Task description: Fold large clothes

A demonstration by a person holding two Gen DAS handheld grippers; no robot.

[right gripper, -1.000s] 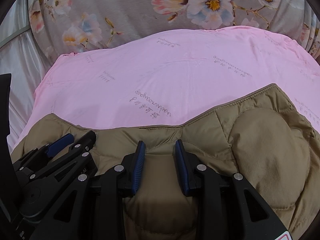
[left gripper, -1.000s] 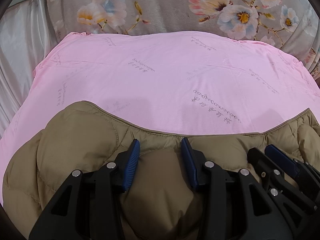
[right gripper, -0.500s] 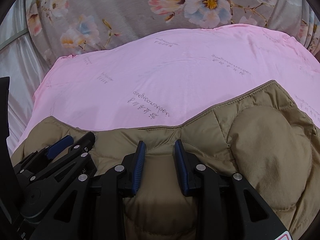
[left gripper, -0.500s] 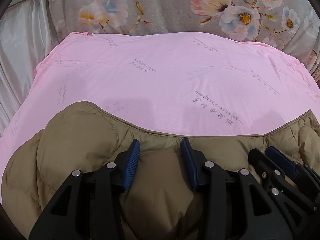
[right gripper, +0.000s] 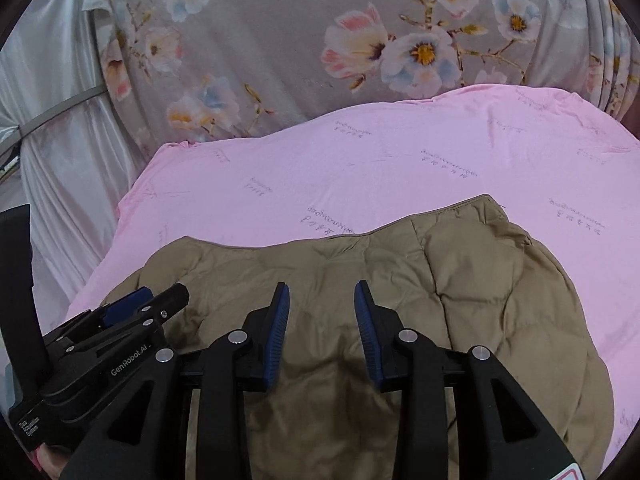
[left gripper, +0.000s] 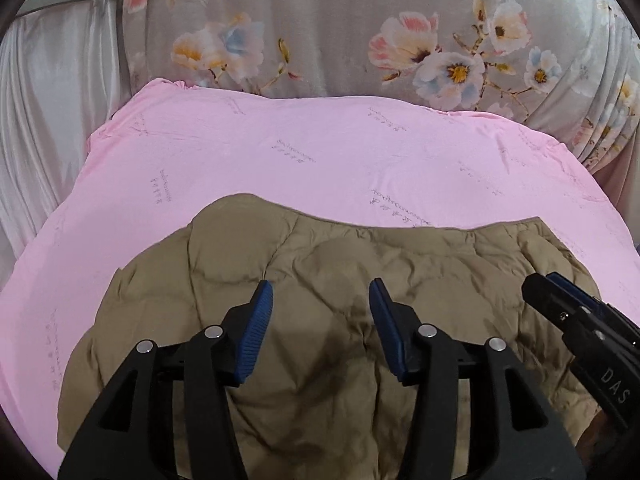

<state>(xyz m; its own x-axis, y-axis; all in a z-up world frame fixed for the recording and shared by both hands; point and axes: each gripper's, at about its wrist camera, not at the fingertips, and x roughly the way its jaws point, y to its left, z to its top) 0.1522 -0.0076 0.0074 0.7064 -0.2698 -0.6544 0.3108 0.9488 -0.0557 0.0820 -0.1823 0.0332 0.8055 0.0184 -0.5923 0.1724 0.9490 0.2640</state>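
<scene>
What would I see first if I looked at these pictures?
First, the puffy tan jacket lying in the middle of the pink sheet. Two black tools with blue pads hang just above it, the left tool and the right tool, both open. Behind hangs a grey flowered curtain.

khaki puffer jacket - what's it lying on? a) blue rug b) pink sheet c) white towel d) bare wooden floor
b: the khaki puffer jacket lies on the pink sheet, which shows pink past its far edge and both sides in both wrist views; the left gripper and right gripper are open above the jacket.
</scene>
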